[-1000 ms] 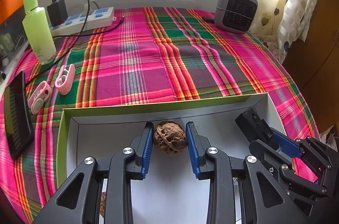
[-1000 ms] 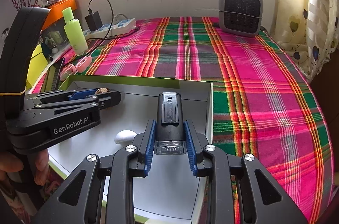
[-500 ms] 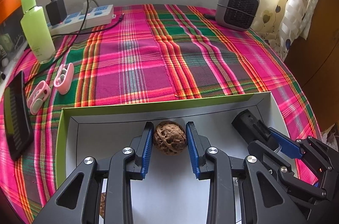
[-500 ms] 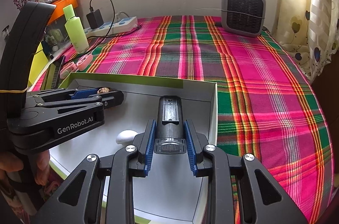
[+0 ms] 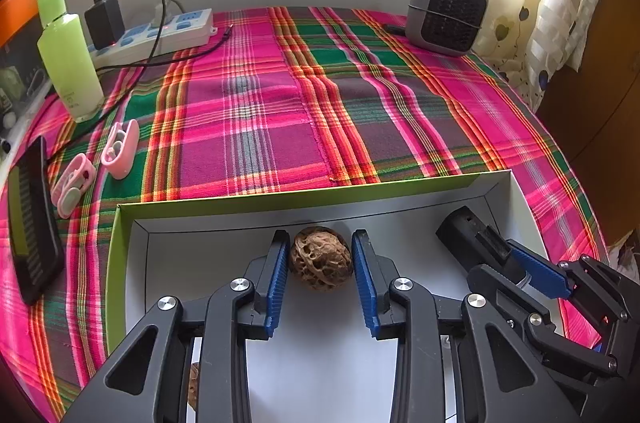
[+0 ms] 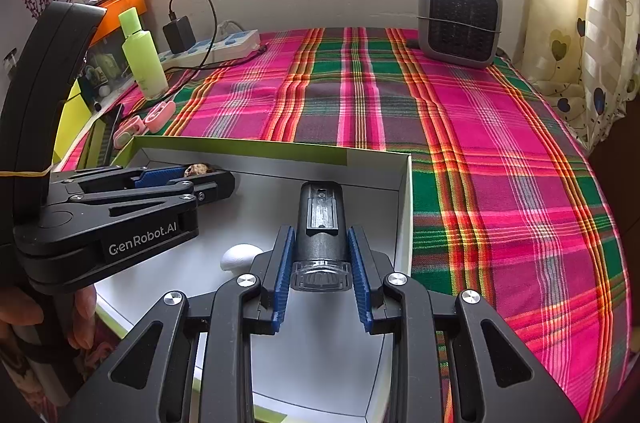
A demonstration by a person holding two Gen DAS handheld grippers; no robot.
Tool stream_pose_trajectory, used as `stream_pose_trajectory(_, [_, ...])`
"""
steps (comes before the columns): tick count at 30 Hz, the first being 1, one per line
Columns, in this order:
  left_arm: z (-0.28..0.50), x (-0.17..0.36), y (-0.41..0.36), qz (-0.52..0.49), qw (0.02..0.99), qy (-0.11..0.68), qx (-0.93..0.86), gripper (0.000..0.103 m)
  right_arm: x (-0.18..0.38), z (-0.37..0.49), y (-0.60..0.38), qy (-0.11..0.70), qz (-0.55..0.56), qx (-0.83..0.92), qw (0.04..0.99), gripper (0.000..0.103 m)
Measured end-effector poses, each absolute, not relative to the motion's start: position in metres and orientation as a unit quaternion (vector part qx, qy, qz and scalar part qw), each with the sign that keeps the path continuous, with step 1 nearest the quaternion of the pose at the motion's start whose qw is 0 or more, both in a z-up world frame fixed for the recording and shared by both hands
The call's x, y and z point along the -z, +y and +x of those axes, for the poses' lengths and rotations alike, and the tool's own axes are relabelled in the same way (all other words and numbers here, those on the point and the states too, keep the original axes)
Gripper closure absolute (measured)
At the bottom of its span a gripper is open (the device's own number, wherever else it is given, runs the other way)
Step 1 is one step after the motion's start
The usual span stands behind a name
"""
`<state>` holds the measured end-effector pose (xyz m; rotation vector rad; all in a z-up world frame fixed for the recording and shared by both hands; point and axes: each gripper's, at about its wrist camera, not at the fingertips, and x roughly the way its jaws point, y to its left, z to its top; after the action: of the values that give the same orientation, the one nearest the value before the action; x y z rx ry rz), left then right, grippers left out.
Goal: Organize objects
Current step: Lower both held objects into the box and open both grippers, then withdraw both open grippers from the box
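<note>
Left gripper [image 5: 321, 273] jaws opening around a walnut [image 5: 320, 263] in the box [image 5: 132, 223]; right gripper [image 6: 320, 273] jaws clamp a torch [image 6: 321, 235].

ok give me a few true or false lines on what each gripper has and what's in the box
1. A walnut sits between the left gripper pads. True; its jaws are opening.
2. The right gripper holds a green bottle. False: it grips a black flashlight.
3. The box lies on a plaid cloth. True.
4. The heater is inside the box. False: it stands on the cloth near the wall.
</note>
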<state>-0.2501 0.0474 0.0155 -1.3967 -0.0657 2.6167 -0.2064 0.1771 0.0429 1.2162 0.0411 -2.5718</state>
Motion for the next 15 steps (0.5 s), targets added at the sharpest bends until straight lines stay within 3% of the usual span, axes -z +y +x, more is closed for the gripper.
stream_pose_trajectory(15, [-0.2481, -0.0181, 0.0427, -0.469, 0.088, -0.032, -0.878, 0.06, -0.0466, -0.2034, 0.1789, 0.014, 0.418, 0.897, 0.14, 0.074])
